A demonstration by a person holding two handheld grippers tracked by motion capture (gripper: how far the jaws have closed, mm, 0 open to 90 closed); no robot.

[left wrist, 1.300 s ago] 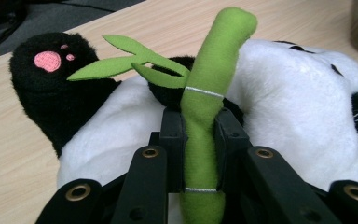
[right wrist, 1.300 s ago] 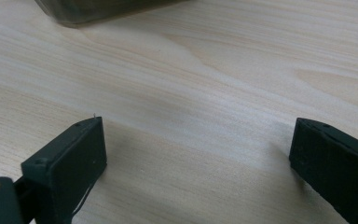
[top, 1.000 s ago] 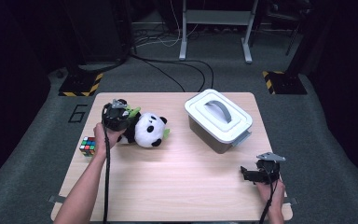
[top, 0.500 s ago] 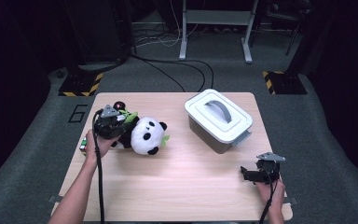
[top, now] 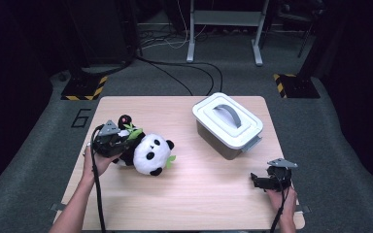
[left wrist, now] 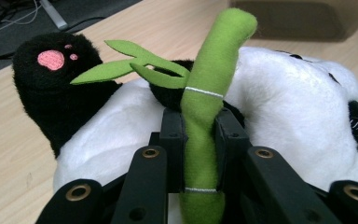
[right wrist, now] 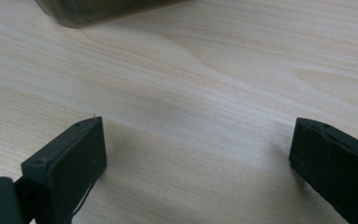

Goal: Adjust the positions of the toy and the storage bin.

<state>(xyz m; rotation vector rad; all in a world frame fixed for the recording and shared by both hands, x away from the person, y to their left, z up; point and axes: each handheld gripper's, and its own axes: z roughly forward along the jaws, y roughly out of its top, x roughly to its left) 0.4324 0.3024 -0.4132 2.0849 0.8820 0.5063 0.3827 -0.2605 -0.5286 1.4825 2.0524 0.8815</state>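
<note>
The left gripper has its jaws clamped on the green bamboo stalk of the plush panda, which lies on its side at the left of the wooden table, head toward the middle. The right gripper rests at the table's near right corner, jaws spread wide over bare wood. A lidded white storage box stands beyond it.

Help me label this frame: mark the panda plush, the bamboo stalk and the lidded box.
panda plush (top: 150, 153): high view, white head.
bamboo stalk (left wrist: 204, 116): left gripper view, mid-stem.
lidded box (top: 227, 120): high view, lid handle.
</note>
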